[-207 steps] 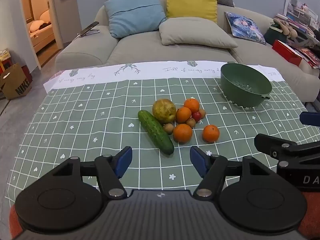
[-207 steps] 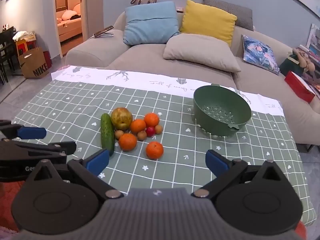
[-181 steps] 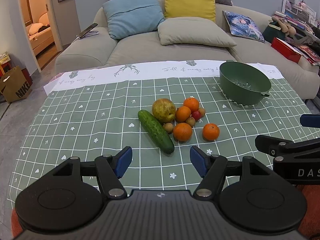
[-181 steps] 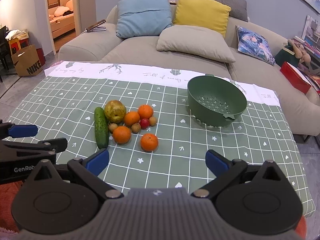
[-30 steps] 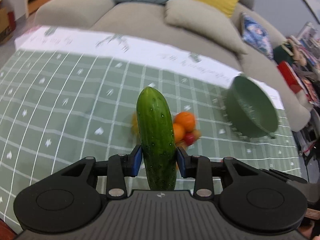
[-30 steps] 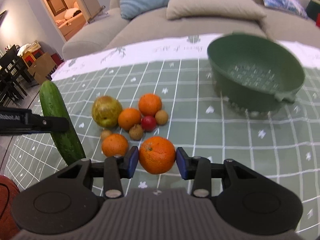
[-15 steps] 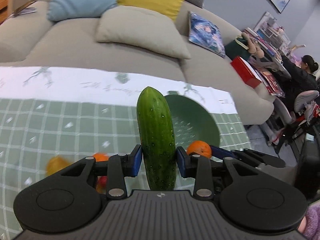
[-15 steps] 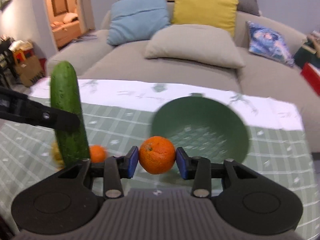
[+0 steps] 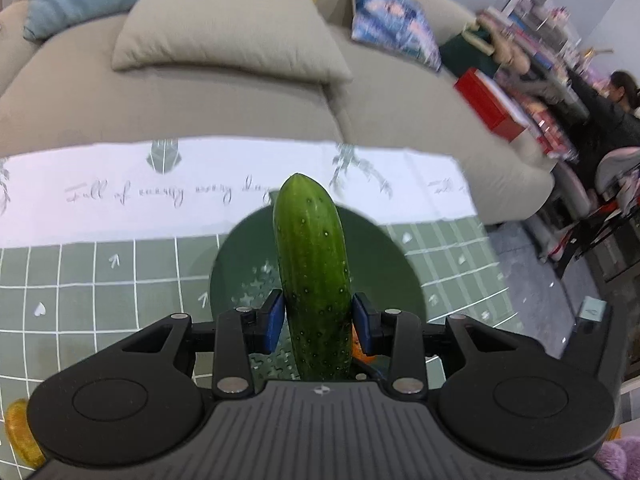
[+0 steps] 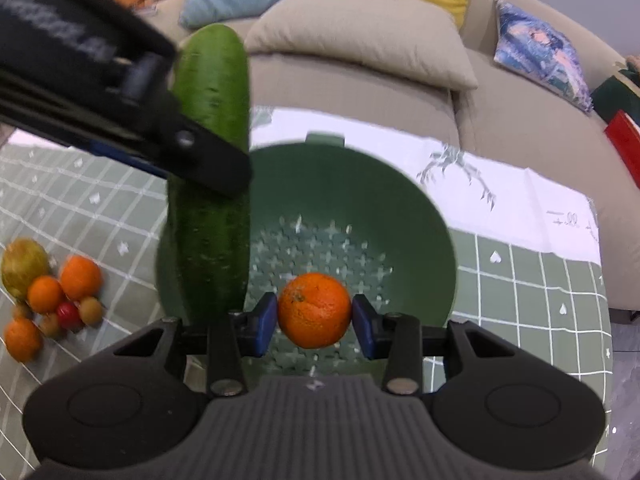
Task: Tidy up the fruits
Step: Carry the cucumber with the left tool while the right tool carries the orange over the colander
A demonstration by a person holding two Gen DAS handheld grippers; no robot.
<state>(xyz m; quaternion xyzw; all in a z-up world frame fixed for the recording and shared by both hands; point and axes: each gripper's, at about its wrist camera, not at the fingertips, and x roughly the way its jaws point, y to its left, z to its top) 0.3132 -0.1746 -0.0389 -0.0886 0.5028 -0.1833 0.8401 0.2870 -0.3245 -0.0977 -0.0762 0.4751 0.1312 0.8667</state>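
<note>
My left gripper (image 9: 318, 322) is shut on a green cucumber (image 9: 312, 276) and holds it upright over the green colander bowl (image 9: 240, 248). My right gripper (image 10: 314, 322) is shut on an orange (image 10: 314, 310) and holds it above the inside of the same bowl (image 10: 400, 216). In the right wrist view the cucumber (image 10: 210, 184) and the left gripper's finger (image 10: 200, 152) hang over the bowl's left rim. The bowl holds no fruit that I can see.
The remaining fruit lies on the green checked cloth at the left: a pear (image 10: 24, 266), oranges (image 10: 80, 278) and small round fruits (image 10: 68, 314). A beige sofa with cushions (image 10: 360, 36) stands behind the table. A person (image 9: 622, 92) sits at far right.
Both grippers have moved in over the bowl with their fruit. The cucumber now hangs close beside the right gripper, and the bowl fills more of both views.
</note>
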